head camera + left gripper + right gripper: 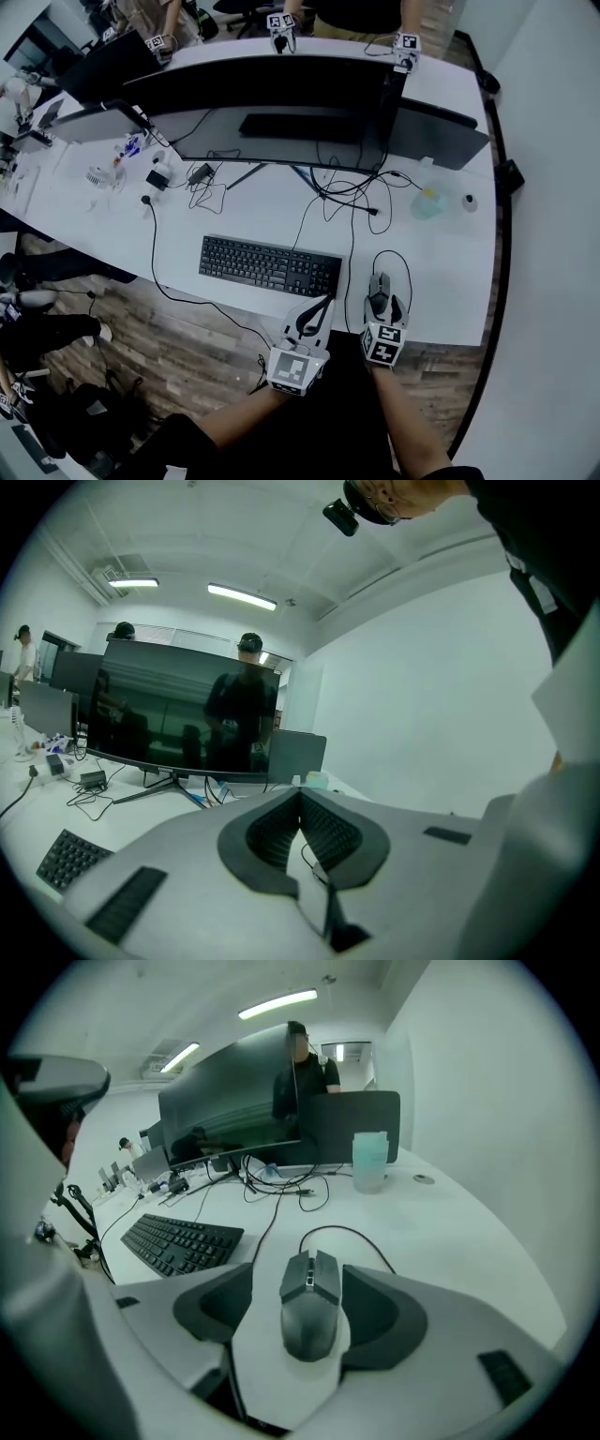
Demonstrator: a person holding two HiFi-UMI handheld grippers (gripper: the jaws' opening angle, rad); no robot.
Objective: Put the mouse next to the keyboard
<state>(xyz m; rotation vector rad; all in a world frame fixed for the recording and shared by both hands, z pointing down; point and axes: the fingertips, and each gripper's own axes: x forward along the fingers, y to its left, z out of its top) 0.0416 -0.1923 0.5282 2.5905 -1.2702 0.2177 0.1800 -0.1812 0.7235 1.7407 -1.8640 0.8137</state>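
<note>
A grey wired mouse (379, 286) (311, 1302) lies on the white desk (441, 281), just right of the black keyboard (270, 265) (183, 1239). My right gripper (381, 300) (298, 1267) is open, its two dark pads straddling the mouse; a strip of desk shows between the left pad and the mouse. Near the desk's front edge, below the keyboard's right end, my left gripper (326, 302) (300, 794) is shut on nothing, its ribbed pads meeting at the tips. The mouse's cable (403, 264) loops back toward the monitor.
A wide dark monitor (272, 103) (187, 714) stands behind the keyboard, with tangled cables (352, 192) under it. A pale blue cup (427, 203) (370, 1159) sits at the back right. Small gadgets (159, 173) lie at the left. People stand across the desk.
</note>
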